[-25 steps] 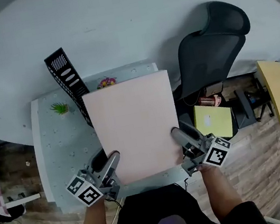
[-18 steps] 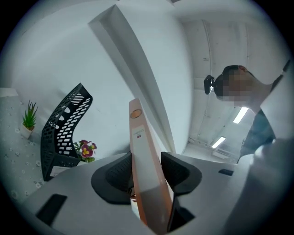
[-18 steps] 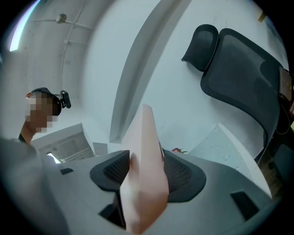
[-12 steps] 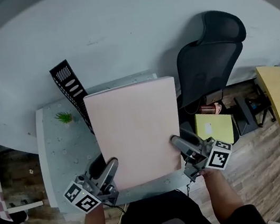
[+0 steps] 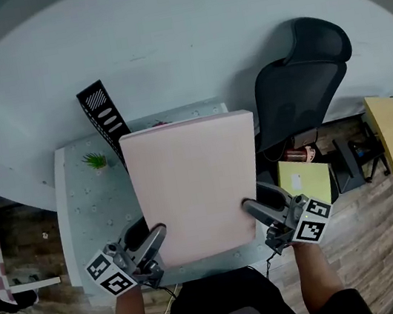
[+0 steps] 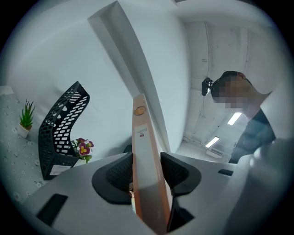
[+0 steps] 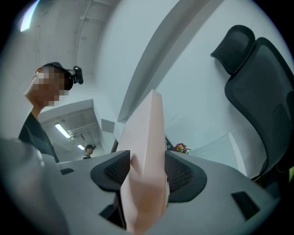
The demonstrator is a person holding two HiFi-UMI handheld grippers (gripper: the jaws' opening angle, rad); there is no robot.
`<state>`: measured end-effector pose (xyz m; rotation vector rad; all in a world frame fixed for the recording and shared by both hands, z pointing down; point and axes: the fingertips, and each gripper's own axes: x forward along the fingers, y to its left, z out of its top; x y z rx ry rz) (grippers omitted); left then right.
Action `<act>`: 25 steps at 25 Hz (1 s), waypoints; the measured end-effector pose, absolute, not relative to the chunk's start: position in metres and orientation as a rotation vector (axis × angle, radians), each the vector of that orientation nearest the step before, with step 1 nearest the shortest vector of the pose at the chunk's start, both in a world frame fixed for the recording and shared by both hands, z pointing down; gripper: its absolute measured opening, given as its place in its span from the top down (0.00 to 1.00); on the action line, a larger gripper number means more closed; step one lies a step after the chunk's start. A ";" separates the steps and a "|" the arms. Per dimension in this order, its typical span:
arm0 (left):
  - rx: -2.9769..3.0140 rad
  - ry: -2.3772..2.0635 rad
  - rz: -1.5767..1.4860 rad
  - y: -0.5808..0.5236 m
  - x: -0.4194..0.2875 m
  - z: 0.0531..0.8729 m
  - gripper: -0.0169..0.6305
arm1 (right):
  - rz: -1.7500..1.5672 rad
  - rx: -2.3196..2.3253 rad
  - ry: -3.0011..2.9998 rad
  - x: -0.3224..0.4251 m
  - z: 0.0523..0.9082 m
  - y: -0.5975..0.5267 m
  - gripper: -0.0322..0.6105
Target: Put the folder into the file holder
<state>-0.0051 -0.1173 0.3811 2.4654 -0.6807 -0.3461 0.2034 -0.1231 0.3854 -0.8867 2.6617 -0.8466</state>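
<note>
Head view: left gripper (image 5: 156,235) and right gripper (image 5: 251,208) jaws, just tightened, clamp the pink folder's (image 5: 195,183) near corners above the tabletop (image 5: 85,209), beside the black file holder (image 5: 102,113).

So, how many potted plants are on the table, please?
2: a green one left of the black file holder, a flowering one right of it; the folder may hide more.
</note>
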 end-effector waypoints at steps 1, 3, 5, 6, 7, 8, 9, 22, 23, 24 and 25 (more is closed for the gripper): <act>2.464 -0.670 -0.346 -0.117 -0.006 0.381 0.68 | -0.828 -0.877 2.699 0.201 0.385 -0.122 0.58; 2.460 -0.656 -0.344 -0.118 -0.008 0.382 0.68 | -0.799 -0.864 2.750 0.198 0.384 -0.120 0.57; 2.451 -0.647 -0.347 -0.117 -0.010 0.383 0.68 | -0.783 -0.854 2.768 0.198 0.383 -0.119 0.57; 2.446 -0.640 -0.352 -0.117 -0.011 0.383 0.68 | -0.782 -0.843 2.768 0.199 0.381 -0.118 0.57; 2.441 -0.629 -0.360 -0.117 -0.011 0.382 0.68 | -0.785 -0.825 2.763 0.200 0.380 -0.117 0.57; 2.435 -0.614 -0.369 -0.116 -0.011 0.382 0.68 | -0.792 -0.808 2.758 0.201 0.379 -0.117 0.58; 2.427 -0.596 -0.383 -0.116 -0.012 0.381 0.68 | -0.802 -0.796 2.754 0.201 0.379 -0.117 0.58; 2.310 -0.522 -0.525 -0.118 -0.020 0.382 0.70 | -0.957 -0.749 2.641 0.197 0.395 -0.114 0.52; 2.297 -0.519 -0.537 -0.118 -0.020 0.383 0.70 | -0.968 -0.745 2.624 0.198 0.395 -0.114 0.52; 2.285 -0.516 -0.545 -0.117 -0.020 0.385 0.70 | -0.977 -0.747 2.609 0.199 0.395 -0.115 0.52; 2.276 -0.511 -0.550 -0.116 -0.021 0.386 0.70 | -0.984 -0.754 2.597 0.201 0.396 -0.116 0.52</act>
